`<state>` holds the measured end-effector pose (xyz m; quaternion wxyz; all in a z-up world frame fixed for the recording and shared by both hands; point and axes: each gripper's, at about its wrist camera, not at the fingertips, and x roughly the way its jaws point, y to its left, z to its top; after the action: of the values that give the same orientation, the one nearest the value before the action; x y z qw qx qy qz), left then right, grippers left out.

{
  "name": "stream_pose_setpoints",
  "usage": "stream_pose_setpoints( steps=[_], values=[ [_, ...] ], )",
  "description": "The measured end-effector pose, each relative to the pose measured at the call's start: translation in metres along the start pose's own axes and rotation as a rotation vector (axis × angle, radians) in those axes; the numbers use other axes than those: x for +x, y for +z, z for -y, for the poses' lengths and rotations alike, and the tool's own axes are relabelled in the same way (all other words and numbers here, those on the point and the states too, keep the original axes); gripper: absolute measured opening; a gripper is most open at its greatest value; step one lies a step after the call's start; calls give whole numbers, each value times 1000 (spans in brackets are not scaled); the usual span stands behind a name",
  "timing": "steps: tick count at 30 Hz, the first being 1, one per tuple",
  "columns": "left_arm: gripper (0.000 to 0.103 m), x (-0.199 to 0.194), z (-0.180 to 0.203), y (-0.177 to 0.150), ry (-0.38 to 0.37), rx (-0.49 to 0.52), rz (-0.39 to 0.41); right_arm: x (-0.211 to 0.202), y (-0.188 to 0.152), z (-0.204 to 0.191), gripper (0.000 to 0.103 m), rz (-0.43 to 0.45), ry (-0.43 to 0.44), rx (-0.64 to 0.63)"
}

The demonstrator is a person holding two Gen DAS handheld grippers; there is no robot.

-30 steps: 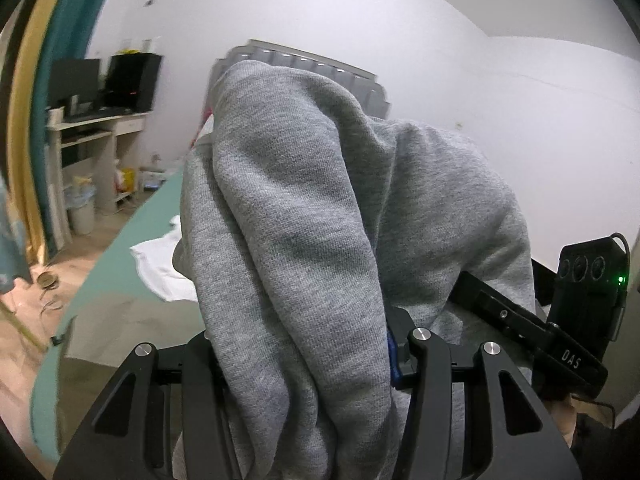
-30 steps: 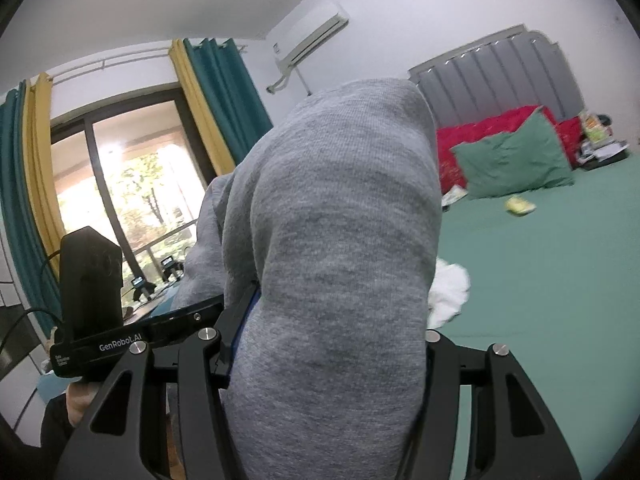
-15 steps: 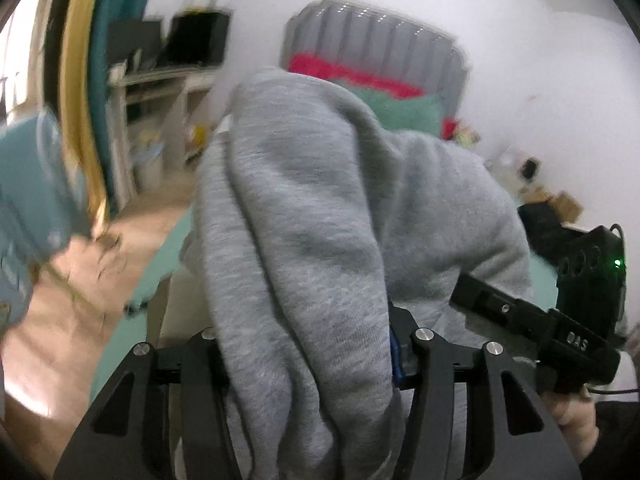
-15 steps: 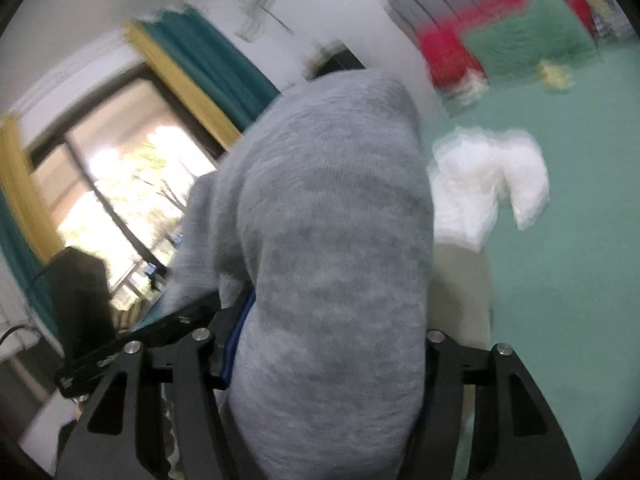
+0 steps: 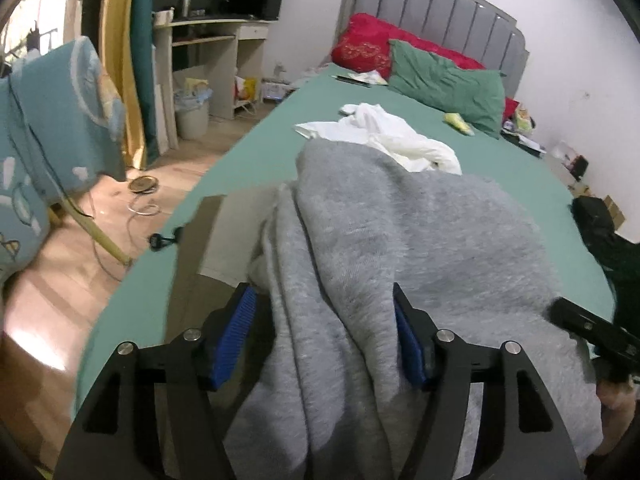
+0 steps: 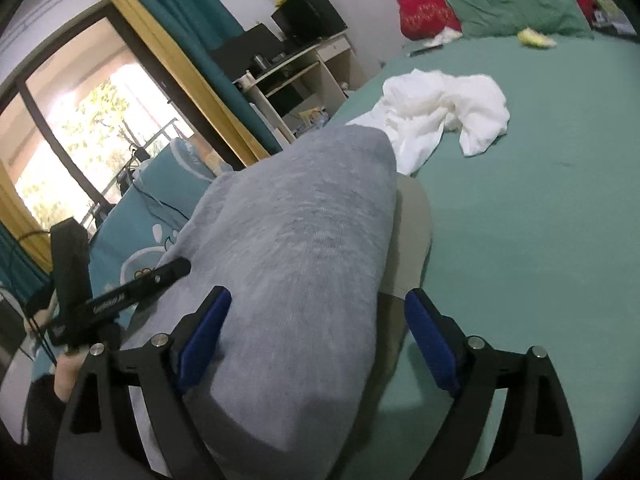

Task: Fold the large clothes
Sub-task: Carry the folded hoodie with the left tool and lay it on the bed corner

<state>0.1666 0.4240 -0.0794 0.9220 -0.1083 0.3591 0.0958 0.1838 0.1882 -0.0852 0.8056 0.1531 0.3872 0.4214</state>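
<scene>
We are letting both tools, left tool [image 5: 324, 332] and right tool [image 6: 316, 340], spread their jaws, releasing the thick grey knit garment [image 6: 296, 248] onto the green bed [image 6: 540, 220] for folding.

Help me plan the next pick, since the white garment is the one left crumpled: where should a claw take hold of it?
Probably the flat flap of the white garment trailing toward the grey sweatshirt. It lies thin on the green bed, unlike the bunched middle, so a claw coming low from the near side could pinch one layer.

Jaws newly apart; grey garment [image 5: 420, 240] lowered.
</scene>
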Motion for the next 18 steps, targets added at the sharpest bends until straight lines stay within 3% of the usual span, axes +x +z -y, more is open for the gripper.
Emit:
stream_pose_setpoints(
  steps=[7, 9, 13, 18],
  values=[
    [70, -32, 7, -4, 103, -5, 22, -16, -7, -7, 88, -20, -39, -14],
    [70, -44, 12, -14, 108, -22, 37, -13, -7, -6, 89, -35, -47, -7],
    [70, -49, 22, -41, 127, -25, -13, -11, -11, 2, 89, -106, -37, 57],
    [70, -74, 41, -69, 124, -11, 12, -23, -23, -5, 90, -162, -64, 0]
  ],
)
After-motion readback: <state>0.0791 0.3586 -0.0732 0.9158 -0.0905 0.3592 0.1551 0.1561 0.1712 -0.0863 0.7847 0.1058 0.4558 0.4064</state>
